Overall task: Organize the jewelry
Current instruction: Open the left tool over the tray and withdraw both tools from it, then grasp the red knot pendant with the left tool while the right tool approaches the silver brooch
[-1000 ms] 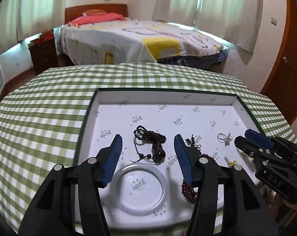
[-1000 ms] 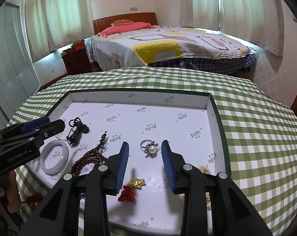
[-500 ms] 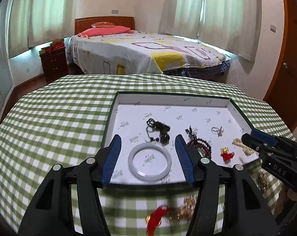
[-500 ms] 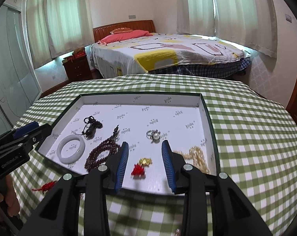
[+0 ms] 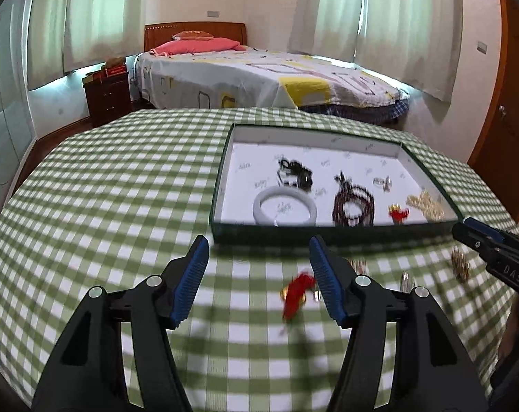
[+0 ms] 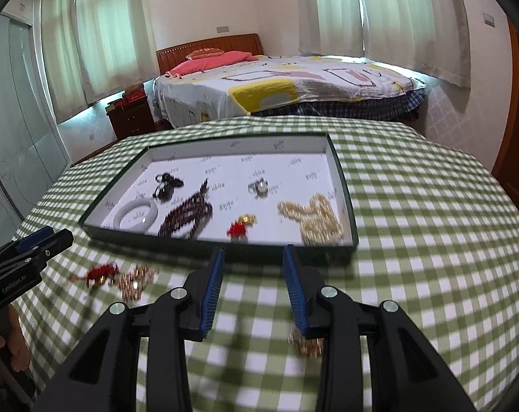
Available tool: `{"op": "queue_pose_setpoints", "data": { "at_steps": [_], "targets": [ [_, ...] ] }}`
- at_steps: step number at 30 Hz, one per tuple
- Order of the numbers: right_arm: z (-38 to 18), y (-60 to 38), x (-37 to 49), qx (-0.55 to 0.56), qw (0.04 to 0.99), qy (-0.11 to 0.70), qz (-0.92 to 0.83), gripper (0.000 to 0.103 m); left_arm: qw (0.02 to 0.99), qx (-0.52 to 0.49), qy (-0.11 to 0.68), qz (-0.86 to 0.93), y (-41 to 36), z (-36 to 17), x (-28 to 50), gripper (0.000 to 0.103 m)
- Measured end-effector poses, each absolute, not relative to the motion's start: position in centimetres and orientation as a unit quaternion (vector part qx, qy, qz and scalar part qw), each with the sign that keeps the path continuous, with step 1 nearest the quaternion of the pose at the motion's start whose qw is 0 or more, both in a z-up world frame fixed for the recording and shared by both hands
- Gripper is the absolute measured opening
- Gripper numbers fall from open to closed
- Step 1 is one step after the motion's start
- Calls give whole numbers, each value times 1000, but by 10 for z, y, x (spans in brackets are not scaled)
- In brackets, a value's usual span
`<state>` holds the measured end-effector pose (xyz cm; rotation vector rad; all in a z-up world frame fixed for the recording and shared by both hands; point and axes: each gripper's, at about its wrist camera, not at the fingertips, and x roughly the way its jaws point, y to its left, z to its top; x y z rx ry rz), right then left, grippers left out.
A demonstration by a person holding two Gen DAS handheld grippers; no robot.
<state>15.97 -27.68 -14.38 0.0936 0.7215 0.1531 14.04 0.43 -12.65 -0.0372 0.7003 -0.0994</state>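
Tray on green-checked tablecloth, already holding white bangle, dark bead bracelet, black cord piece, pearl ring, gold chain, red-and-gold charm. Outside, just before near wall: red tassel charm, gold pieces, another gold piece. Left gripper opening, nothing between pads; right gripper parted, empty. Probably over halfway.

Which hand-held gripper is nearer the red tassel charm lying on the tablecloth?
Left. The left hand-held gripper, opening, has the red tassel charm just ahead between its fingers; the right hand-held gripper is off to its side.
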Motion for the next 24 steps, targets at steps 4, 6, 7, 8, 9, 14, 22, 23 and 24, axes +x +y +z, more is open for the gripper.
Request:
{"op": "queue_pose_setpoints", "data": {
  "at_steps": [4,6,7,8,9,14,22,23,24],
  "targets": [
    [-152,-279,148,46,929,361,73,36,932,-12,358,-51,3,-139,129,59],
    [-155,-280,144,47,927,365,72,36,930,-7,364,-51,1,-144,127,59],
    [-157,-281,143,48,926,367,72,36,929,-4,367,-51,0,-147,126,59],
    [-158,-280,142,49,926,368,72,36,928,-2,369,-52,-1,-148,125,59],
    [-159,-281,141,49,926,368,72,36,927,0,372,-53,-2,-151,126,59],
    [-160,-278,139,48,926,368,75,36,925,2,377,-57,-7,-155,129,59],
    [-163,-279,140,49,924,371,75,36,919,4,388,-70,-15,-159,143,51],
    [-164,-279,141,49,924,371,75,36,919,4,389,-71,-15,-159,144,50],
    [-164,-279,141,50,924,372,75,36,918,3,389,-73,-16,-159,146,50]
  ]
}}
